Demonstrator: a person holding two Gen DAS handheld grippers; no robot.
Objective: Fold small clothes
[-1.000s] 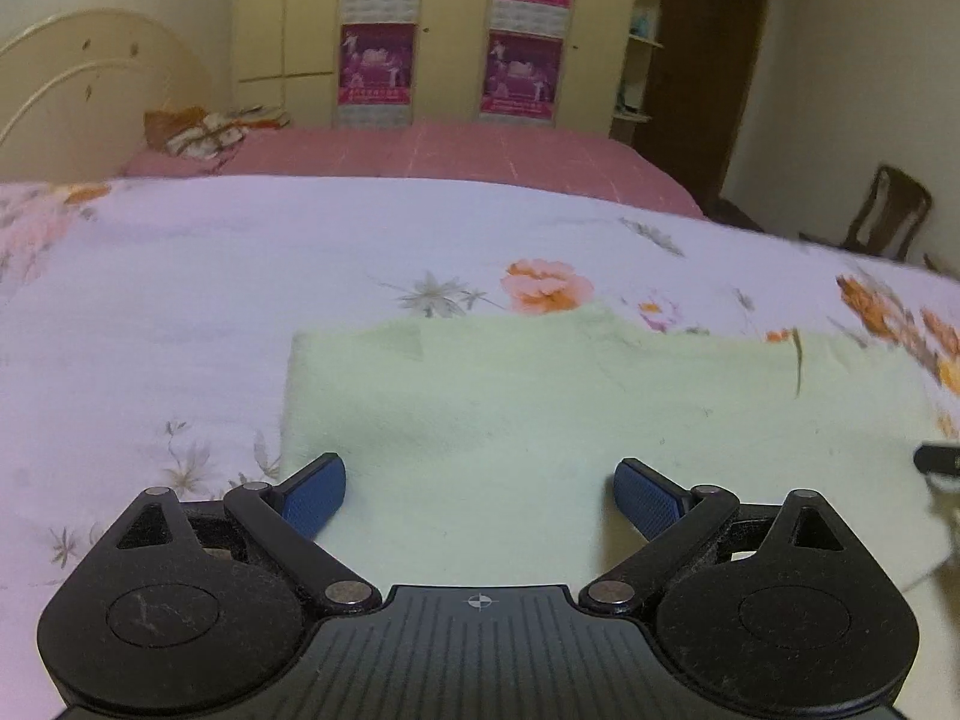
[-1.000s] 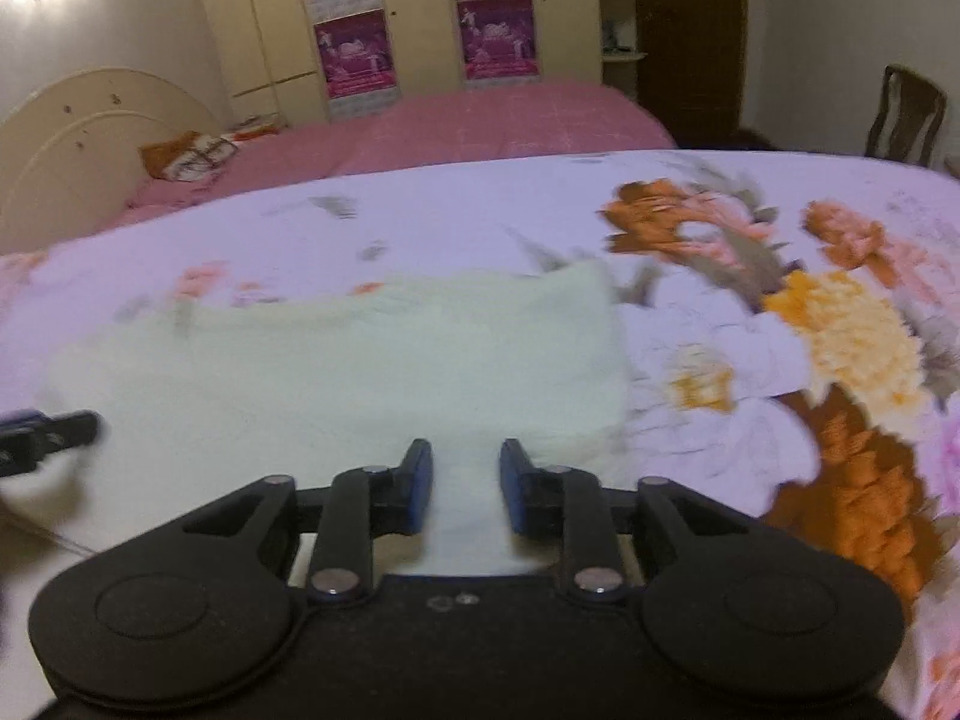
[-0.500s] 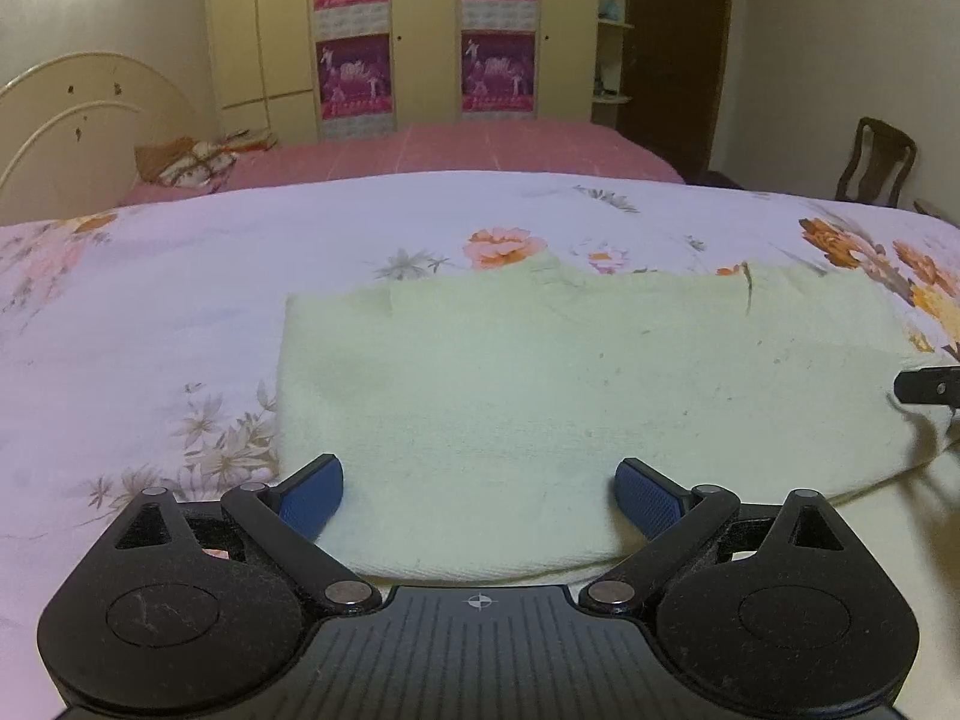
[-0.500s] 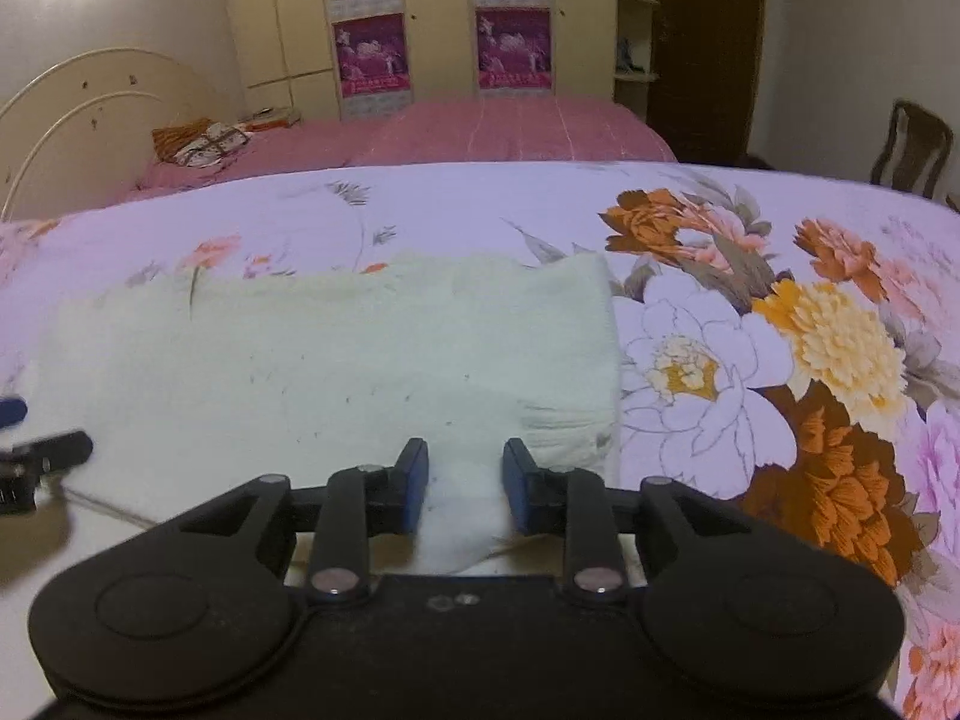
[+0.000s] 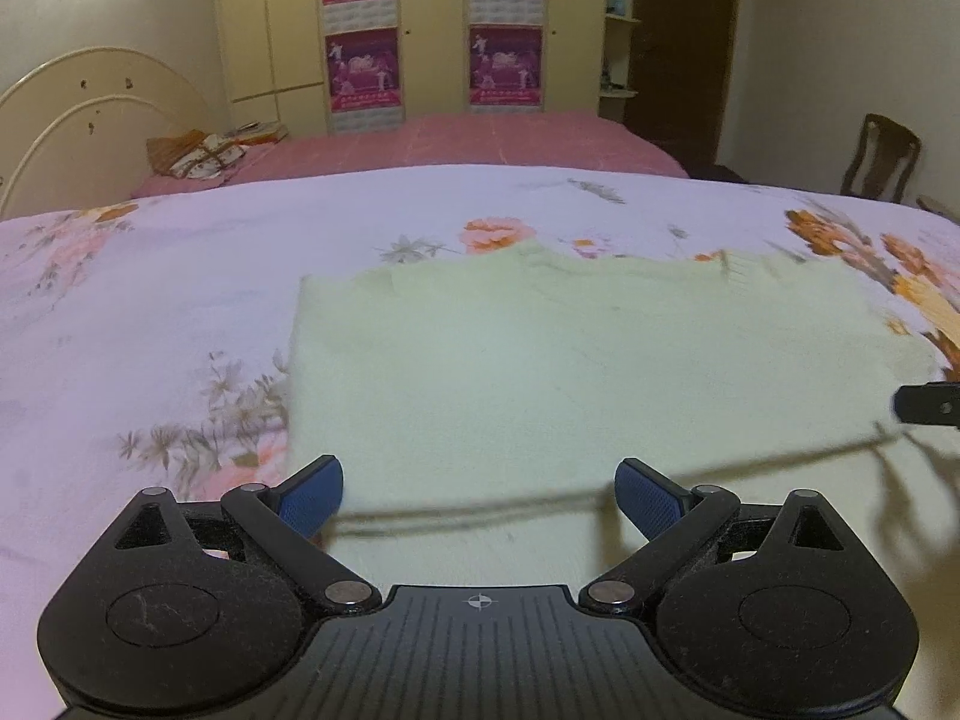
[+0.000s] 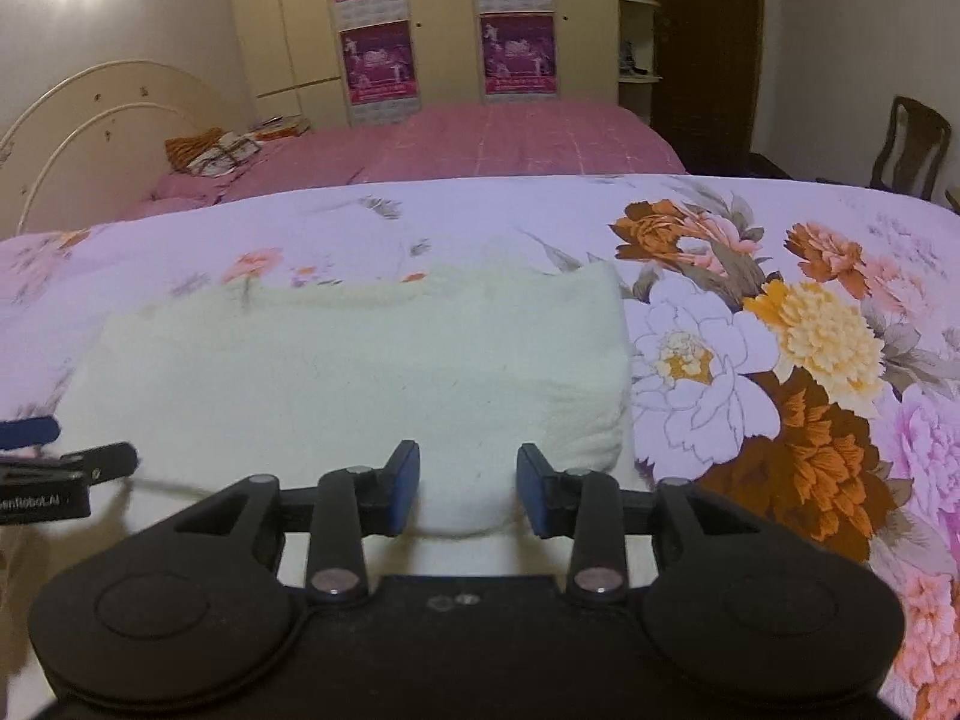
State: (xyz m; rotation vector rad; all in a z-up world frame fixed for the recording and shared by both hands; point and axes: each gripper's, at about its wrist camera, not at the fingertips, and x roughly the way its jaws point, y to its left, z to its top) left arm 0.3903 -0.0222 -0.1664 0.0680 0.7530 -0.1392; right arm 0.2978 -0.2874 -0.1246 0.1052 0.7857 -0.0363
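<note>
A pale green folded garment [image 5: 570,372] lies flat on the floral bedsheet [image 5: 132,312]. It also shows in the right wrist view [image 6: 360,372], with its right edge beside a large printed flower. My left gripper [image 5: 477,495] is wide open and empty over the garment's near edge, towards its left side. My right gripper [image 6: 468,486] is partly open and empty, its blue pads astride the near edge close to the garment's right corner. The right gripper's tip shows at the right edge of the left wrist view [image 5: 927,405]. The left gripper shows at the left edge of the right wrist view [image 6: 54,468].
A pink bed [image 5: 456,138] with a cream headboard [image 5: 72,114] stands behind. Cream wardrobes with purple posters [image 5: 504,24] line the back wall. A wooden chair [image 5: 879,156] stands at the far right. The floral sheet [image 6: 810,360] spreads all round the garment.
Both grippers have pulled back and up from the garment. The right gripper's jaws have opened from a narrow gap to a wider one. The garment lies still.
</note>
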